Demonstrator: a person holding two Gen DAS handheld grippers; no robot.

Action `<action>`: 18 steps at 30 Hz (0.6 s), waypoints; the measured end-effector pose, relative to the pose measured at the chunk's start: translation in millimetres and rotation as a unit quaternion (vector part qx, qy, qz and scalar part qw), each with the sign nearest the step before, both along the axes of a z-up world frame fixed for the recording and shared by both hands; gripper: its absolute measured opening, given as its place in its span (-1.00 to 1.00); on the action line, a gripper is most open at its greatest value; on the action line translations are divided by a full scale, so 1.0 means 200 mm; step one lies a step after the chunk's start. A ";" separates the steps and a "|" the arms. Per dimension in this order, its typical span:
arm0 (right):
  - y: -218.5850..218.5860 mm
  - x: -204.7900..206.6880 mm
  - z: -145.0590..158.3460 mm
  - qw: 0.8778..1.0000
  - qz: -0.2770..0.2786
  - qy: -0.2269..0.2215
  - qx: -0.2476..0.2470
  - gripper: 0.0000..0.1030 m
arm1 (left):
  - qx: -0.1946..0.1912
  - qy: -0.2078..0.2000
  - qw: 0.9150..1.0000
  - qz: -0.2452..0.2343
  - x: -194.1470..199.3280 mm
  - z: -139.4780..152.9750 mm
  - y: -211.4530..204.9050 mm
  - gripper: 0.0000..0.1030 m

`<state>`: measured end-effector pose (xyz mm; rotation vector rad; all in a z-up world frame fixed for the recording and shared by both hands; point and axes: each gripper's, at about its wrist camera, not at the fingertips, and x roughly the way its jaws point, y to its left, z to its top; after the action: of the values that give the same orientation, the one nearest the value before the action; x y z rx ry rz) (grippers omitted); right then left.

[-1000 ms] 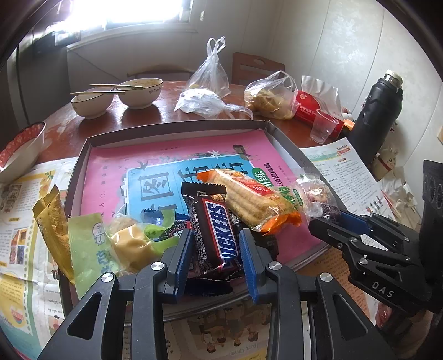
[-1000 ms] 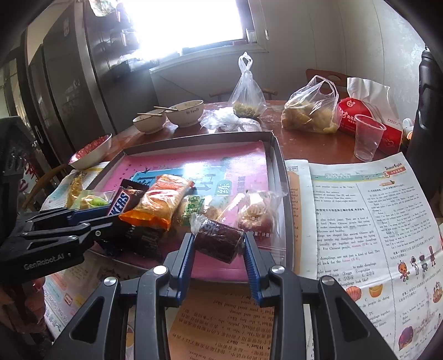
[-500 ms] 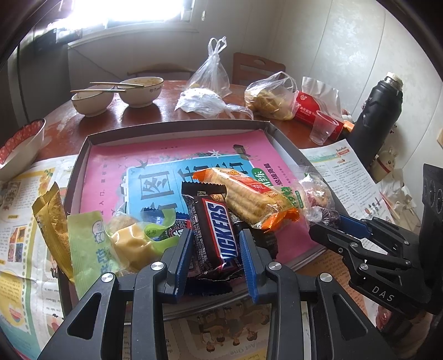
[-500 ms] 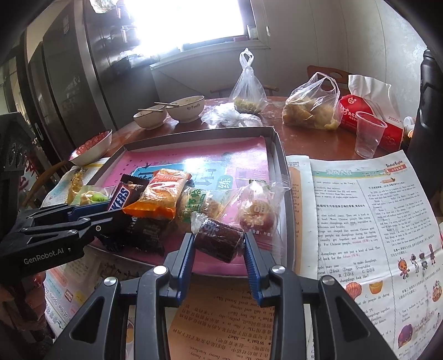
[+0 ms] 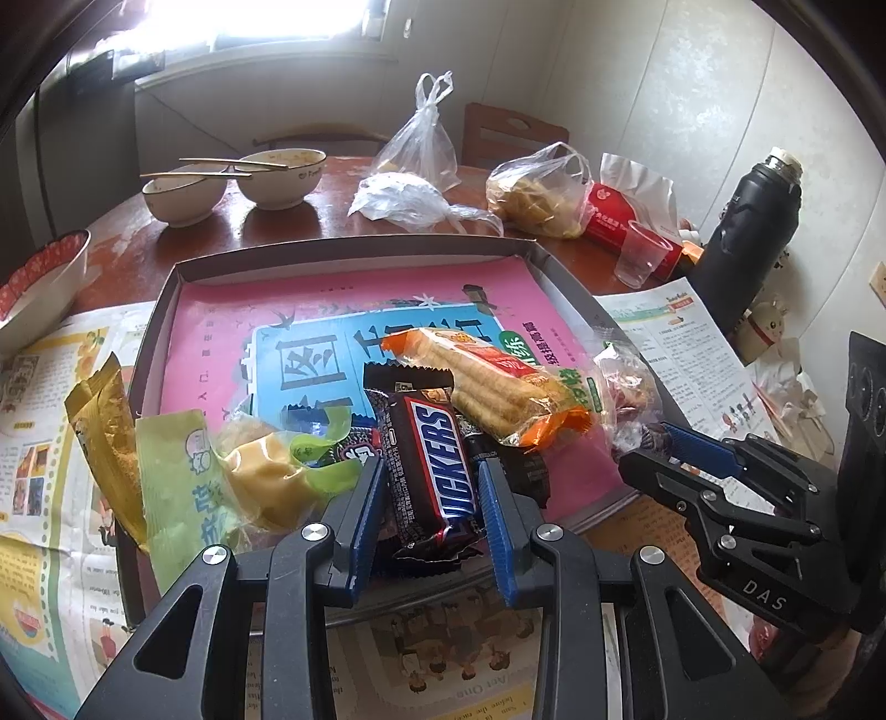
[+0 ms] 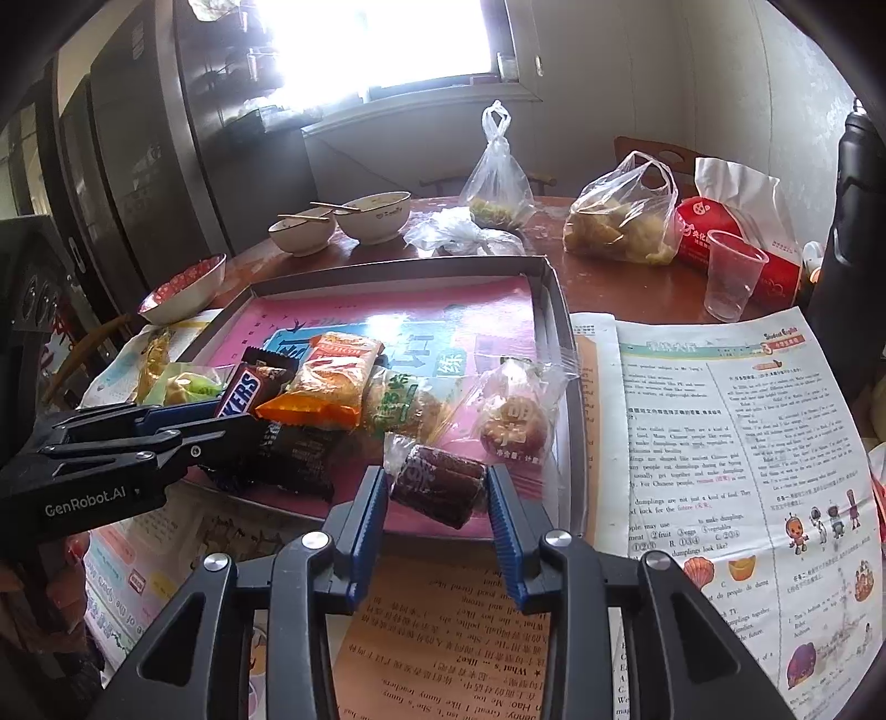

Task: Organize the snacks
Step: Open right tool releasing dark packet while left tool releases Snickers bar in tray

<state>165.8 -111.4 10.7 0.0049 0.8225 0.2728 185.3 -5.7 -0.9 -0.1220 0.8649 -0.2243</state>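
Looks like mid-sorting: left tool (image 5: 432, 487) is pinching the Snickers bar (image 5: 434, 471) at the tray's (image 5: 343, 249) 6 o'clock edge, right tool (image 6: 437, 493) is clamped on a dark wrapped cake (image 6: 440, 484) at 5 o'clock. My guess for next: lift both clear and place them tidily.

A bright window (image 6: 382, 44) lights pale walls (image 5: 692, 83) and a wooden chair (image 5: 512, 133).

Red-brown wooden table (image 6: 626, 291). Directly on it: grey tray (image 6: 554, 310), newspapers (image 6: 736, 421), two white bowls (image 5: 232, 183) bearing chopsticks, patterned bowl (image 5: 39, 277). Also plastic bags (image 5: 531, 188), clear cup (image 6: 731, 274), black flask (image 5: 747, 232).
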 end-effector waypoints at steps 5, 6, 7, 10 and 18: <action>0.02 -0.01 0.01 1.000 0.006 -0.001 0.000 -0.22 | -0.003 -0.001 1.000 0.001 -0.01 0.00 0.00 -0.32; 0.02 -0.02 0.01 1.000 0.007 -0.001 0.000 -0.21 | -0.002 -0.002 1.000 0.002 -0.01 0.01 0.00 -0.32; 0.03 -0.02 0.00 1.000 0.009 -0.002 -0.001 -0.21 | -0.002 -0.002 1.000 0.002 -0.01 0.01 0.00 -0.32; 0.04 -0.02 0.01 1.000 0.012 -0.002 -0.003 -0.21 | -0.003 -0.003 1.000 0.003 -0.02 0.01 0.00 -0.32; 0.07 -0.05 0.02 1.000 0.020 -0.004 -0.004 -0.16 | -0.003 -0.004 1.000 0.004 -0.03 0.02 0.01 -0.32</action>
<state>156.4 -98.2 13.9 -0.0203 0.8172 0.3066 179.5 -3.7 2.6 -0.1302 0.8551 -0.2207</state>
